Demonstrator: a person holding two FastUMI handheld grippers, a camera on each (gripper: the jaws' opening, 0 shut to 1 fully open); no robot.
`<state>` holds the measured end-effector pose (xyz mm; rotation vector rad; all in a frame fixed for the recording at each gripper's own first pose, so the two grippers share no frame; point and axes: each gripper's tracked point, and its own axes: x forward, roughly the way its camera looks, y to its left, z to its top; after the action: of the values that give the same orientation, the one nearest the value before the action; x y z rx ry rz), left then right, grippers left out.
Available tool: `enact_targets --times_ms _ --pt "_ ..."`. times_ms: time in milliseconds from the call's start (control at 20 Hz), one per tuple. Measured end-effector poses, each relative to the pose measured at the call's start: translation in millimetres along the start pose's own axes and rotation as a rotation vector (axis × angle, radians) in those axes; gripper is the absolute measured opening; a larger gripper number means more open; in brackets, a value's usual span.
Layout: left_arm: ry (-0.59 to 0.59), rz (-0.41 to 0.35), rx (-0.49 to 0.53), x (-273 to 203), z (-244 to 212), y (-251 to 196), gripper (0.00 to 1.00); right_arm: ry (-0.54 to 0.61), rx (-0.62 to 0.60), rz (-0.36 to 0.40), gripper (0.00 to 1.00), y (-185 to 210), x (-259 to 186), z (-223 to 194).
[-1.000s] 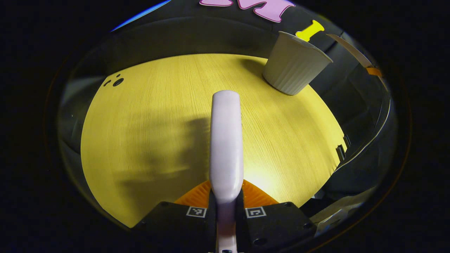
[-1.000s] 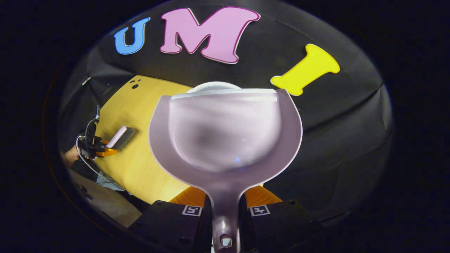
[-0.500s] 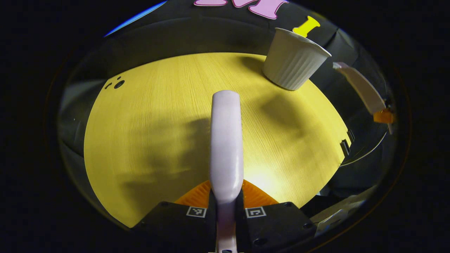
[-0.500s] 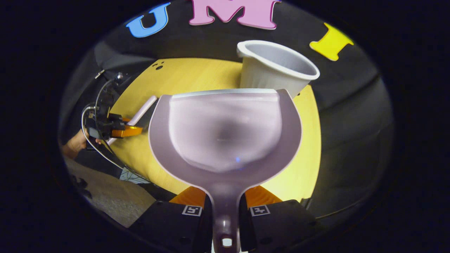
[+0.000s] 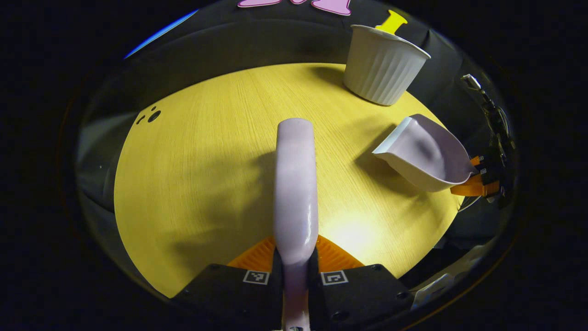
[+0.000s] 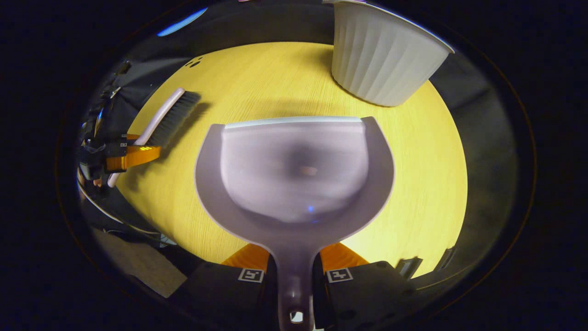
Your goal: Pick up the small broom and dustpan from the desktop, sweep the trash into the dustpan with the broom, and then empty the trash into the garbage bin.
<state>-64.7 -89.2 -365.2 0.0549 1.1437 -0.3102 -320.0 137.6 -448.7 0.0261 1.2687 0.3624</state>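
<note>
My left gripper (image 5: 295, 271) is shut on the pale lilac handle of the small broom (image 5: 296, 184), which points out over the yellow desktop (image 5: 206, 151). In the right gripper view the broom (image 6: 167, 117) shows its dark bristles at the left, held by that gripper (image 6: 131, 155). My right gripper (image 6: 295, 271) is shut on the handle of the lilac dustpan (image 6: 294, 174), held above the table with its mouth facing the white ribbed garbage bin (image 6: 381, 59). The left gripper view has the dustpan (image 5: 422, 154) low over the table's right side, with the bin (image 5: 383, 64) behind it.
The round yellow table's edge (image 6: 441, 257) runs close in front of the right gripper. A few small dark holes (image 5: 151, 115) mark the far left of the tabletop. Black booth cloth surrounds the table, and cables (image 5: 489, 110) hang at the right.
The right gripper has swung the dustpan down from above the bin to low over the table in front of it. The broom and left gripper have barely moved.
</note>
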Motion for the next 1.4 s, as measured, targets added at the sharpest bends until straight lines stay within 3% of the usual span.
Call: enact_targets --times_ms 550,650,850,900,1000,1150,1200,1250,1350,1400 --pt "0.008 0.033 0.046 -5 2 6 0.29 0.021 0.011 -0.009 0.37 1 5 -8" --pt "0.005 0.044 0.061 -5 1 7 0.34 0.017 0.019 0.008 0.44 3 -1 -9" --pt "-0.011 0.078 0.077 -20 0 10 0.35 -0.013 0.05 0.038 0.43 3 -22 -8" --pt "-0.02 0.085 0.088 -25 1 11 0.35 -0.023 0.047 0.044 0.46 3 -30 -9" --pt "-0.045 0.108 0.116 -39 2 14 0.35 -0.051 0.036 0.051 0.4 4 -50 -7" --pt "-0.095 0.136 0.163 -61 11 13 0.36 -0.125 0.036 0.061 0.39 9 -83 3" --pt "-0.112 0.139 0.171 -69 14 12 0.39 -0.155 0.038 0.065 0.46 11 -94 9" --pt "-0.13 0.143 0.173 -77 18 9 0.39 -0.19 0.034 0.062 0.39 12 -106 16" --pt "-0.187 0.149 0.17 -96 32 4 0.34 -0.276 0.005 0.05 0.39 16 -127 31" --pt "-0.223 0.148 0.169 -103 40 2 0.39 -0.327 -0.01 0.047 0.39 19 -140 40"
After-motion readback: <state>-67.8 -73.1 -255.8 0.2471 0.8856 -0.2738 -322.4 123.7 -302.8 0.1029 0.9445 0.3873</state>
